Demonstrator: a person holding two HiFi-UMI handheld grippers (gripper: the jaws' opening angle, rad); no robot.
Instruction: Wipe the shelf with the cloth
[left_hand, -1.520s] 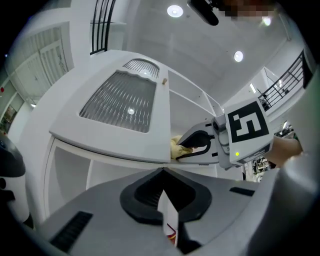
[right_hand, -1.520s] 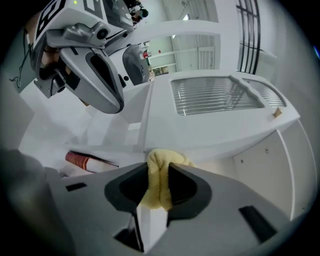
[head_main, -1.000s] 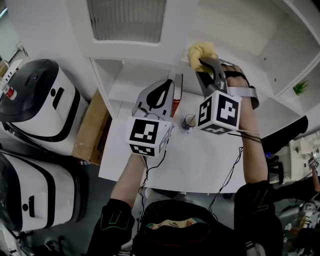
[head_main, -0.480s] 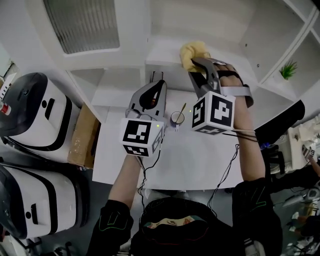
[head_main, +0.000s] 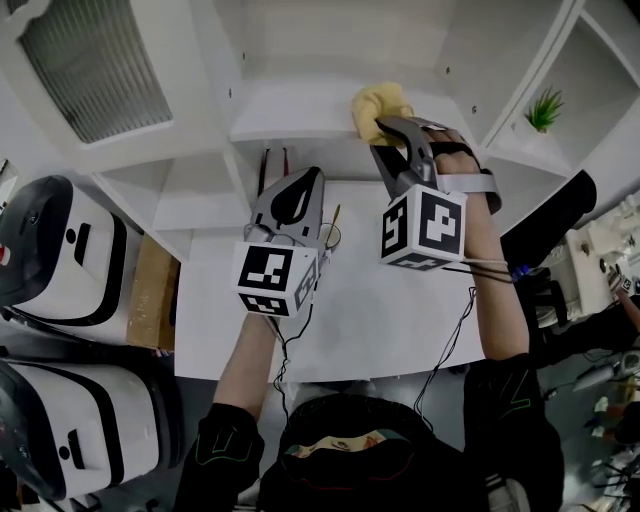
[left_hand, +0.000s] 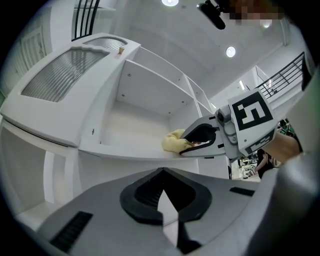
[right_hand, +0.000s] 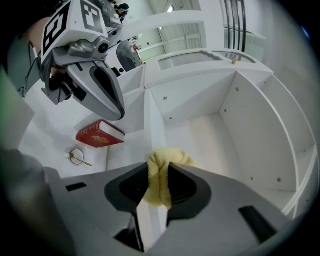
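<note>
Soft, fleecy yellow cloth (right_hand: 160, 176), smooth matt white shelf (head_main: 300, 122), smooth grey plastic shells on left gripper (left_hand: 162, 171) and right gripper (head_main: 376, 127).

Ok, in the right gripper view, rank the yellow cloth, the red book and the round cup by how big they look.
Largest: the yellow fabric cloth, though it sits right at the lens, so its lead is unsure.
Next: the red hardcover book, nearly as big.
Smallest: the small round cup, clearly.
</note>
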